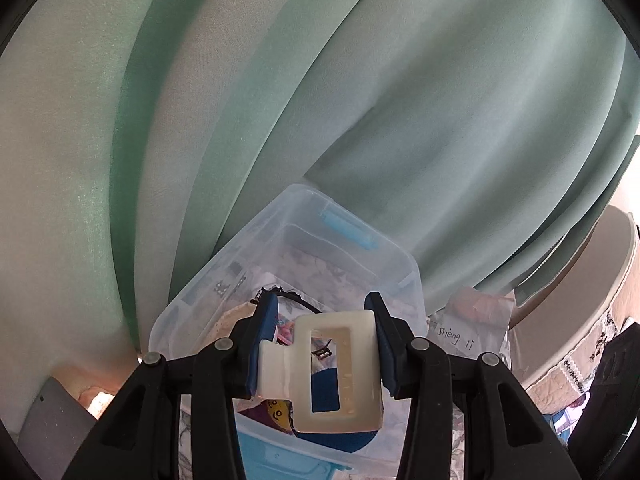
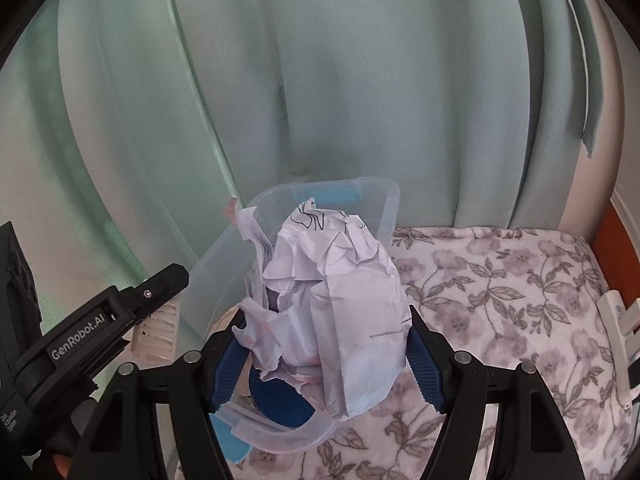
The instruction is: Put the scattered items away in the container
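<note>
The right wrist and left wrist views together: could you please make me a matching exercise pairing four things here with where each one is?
Things:
1. cream hair claw clip
2. crumpled paper
3. clear plastic container
4. floral blanket

Places:
A. spread beneath the container
B. clamped in the left gripper
C. in front of the green curtain, standing open
D. clamped in the right gripper

Pairs: 1-B, 2-D, 3-C, 4-A
</note>
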`<state>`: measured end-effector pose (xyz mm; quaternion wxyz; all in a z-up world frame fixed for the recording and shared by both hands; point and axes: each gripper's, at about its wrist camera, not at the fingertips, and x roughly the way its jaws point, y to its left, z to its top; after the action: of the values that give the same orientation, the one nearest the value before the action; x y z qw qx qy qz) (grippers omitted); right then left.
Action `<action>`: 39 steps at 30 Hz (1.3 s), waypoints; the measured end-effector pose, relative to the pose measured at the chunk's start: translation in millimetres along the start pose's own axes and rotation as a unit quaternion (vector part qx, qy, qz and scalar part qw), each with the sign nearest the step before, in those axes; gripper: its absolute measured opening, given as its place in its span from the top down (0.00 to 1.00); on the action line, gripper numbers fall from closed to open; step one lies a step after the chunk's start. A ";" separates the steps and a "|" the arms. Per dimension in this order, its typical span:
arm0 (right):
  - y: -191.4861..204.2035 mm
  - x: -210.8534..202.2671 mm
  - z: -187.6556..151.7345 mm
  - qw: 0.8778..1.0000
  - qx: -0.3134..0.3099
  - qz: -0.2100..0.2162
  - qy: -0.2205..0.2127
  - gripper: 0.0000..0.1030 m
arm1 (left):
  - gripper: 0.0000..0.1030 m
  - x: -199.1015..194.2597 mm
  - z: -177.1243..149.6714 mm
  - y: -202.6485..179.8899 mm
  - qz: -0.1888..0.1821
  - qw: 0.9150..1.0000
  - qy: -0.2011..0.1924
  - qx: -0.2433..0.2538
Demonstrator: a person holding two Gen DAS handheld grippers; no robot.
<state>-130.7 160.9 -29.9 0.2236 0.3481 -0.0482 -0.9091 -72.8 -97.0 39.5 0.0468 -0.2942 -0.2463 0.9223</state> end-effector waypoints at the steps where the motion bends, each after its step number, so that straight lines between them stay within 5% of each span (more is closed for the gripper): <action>1: 0.4 2.8 1.2 1.000 -0.001 0.001 0.001 0.27 | 0.55 2.1 0.2 0.7 0.001 1.000 0.001 0.000; 25: 16.0 22.3 7.8 0.999 -0.017 0.021 0.019 0.23 | 0.54 29.7 -0.5 13.7 0.018 1.000 0.024 -0.003; 39: 15.3 12.9 8.9 1.000 -0.010 0.024 0.015 0.15 | 0.34 21.4 2.8 13.1 0.022 0.999 0.023 -0.005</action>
<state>-139.3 140.9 -27.4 0.2499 0.3583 -0.0445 -0.8984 -91.2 -104.7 24.0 0.0311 -0.3209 -0.2436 0.9147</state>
